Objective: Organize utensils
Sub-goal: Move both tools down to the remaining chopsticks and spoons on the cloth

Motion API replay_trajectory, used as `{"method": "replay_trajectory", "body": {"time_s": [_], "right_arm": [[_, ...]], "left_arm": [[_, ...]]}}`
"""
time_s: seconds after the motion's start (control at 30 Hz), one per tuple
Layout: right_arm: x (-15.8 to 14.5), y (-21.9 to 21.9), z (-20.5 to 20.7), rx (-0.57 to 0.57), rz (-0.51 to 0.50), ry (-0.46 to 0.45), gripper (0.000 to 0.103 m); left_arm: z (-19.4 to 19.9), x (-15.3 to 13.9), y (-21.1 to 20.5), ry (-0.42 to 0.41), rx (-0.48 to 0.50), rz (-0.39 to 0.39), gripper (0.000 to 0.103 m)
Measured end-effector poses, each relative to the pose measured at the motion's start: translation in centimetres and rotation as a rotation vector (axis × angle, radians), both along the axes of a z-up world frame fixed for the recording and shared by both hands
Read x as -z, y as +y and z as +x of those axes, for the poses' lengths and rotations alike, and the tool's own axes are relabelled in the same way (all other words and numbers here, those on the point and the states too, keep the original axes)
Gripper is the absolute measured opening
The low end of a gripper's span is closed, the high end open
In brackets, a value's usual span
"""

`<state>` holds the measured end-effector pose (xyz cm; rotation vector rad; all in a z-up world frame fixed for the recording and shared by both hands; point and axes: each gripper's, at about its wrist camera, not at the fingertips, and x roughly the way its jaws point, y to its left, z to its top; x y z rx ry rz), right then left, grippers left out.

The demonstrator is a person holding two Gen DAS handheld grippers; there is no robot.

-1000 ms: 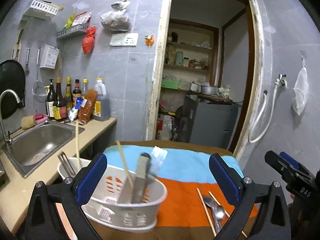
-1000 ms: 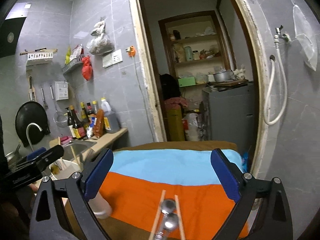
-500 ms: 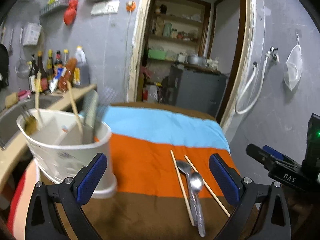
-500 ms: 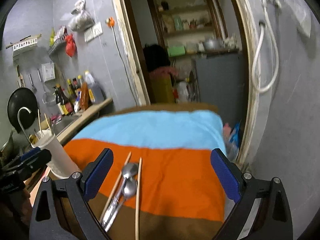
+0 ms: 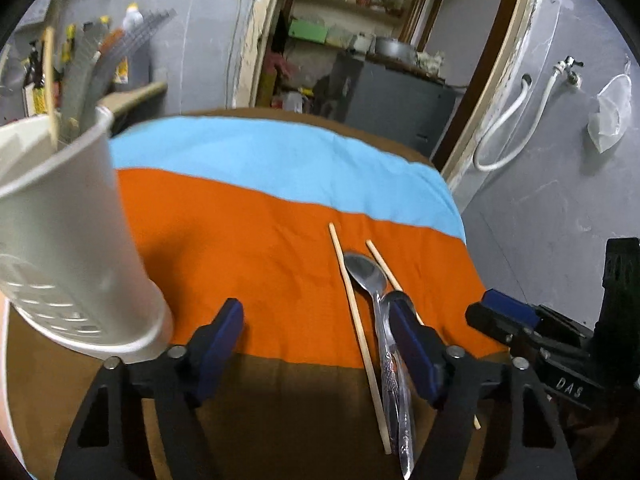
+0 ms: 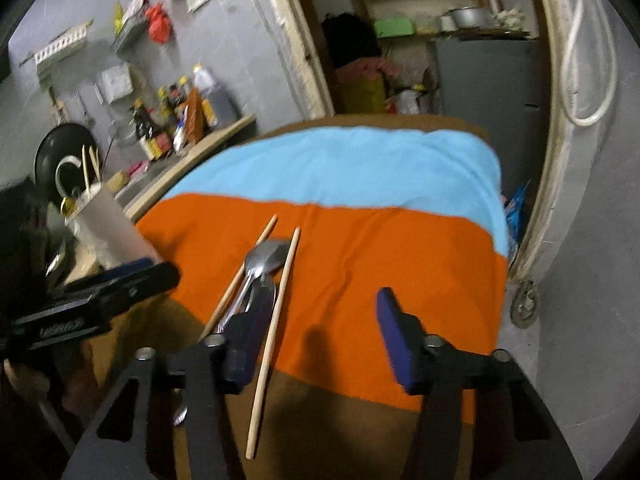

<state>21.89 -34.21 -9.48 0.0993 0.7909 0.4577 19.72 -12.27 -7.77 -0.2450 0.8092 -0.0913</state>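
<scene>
Two metal spoons and two wooden chopsticks lie together on the striped cloth. A white utensil holder stands at the cloth's left edge with chopsticks and grey utensils inside. My left gripper is open and empty just above the cloth, its right finger over the spoon handles. My right gripper is open and empty, its left finger over the spoons and the right chopstick between its fingers.
A counter with a sink, sauce bottles and a black pan runs along the left wall. A doorway with shelves and a grey cabinet lies beyond the table. A white hose hangs on the right wall.
Both grippers have dropped and tilted down toward the cloth and closed in on the spoons and chopsticks. Their fingers now stand closer together. The holder has slid to the left of the left view.
</scene>
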Motion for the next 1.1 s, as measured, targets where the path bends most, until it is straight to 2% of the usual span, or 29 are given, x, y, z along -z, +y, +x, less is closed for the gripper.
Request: {"method": "replay_trajectory", "body": {"time_s": [0.13,0.3,0.43,0.5,0.53,0.67,0.83,0.97,1.1], "right_arm": [[1.2,1.1,0.0,-0.056,-0.030,0.046,0.042],[2.0,2.7,-0.4,-0.119,-0.075,0.071,0.042],[2.3,3.6,-0.4,-0.125,-0.157,0.081,0.042],[2.2,3.8,-0.1,-0.086,-0.230,0.075,0.031],[2.2,3.9,0.2,-0.063,-0.255,0.072,0.030],[2.0,3.8,1.5,-0.036,-0.268,0.070,0.030],[1.7,4.3,3.9,-0.080,-0.262,0.101,0.030],[1.6,5.0,6.7,-0.128,-0.262,0.130,0.030],[1.7,6.1,8.5,-0.172,-0.283,0.141,0.030]], "left_arm": [[0.9,0.8,-0.4,0.039,0.019,-0.019,0.061],[1.6,1.5,-0.5,0.070,0.029,-0.026,0.056],[2.2,2.0,-0.5,0.101,0.041,-0.034,0.051],[2.4,2.1,-0.6,0.115,0.047,-0.035,0.049],[2.5,2.2,-0.7,0.118,0.050,-0.034,0.047],[3.2,2.4,-1.1,0.136,0.065,-0.017,0.042],[4.5,2.5,-1.9,0.155,0.094,0.002,0.040],[5.3,2.6,-2.5,0.172,0.113,0.065,0.033],[5.7,2.6,-2.8,0.187,0.140,0.096,0.033]]}}
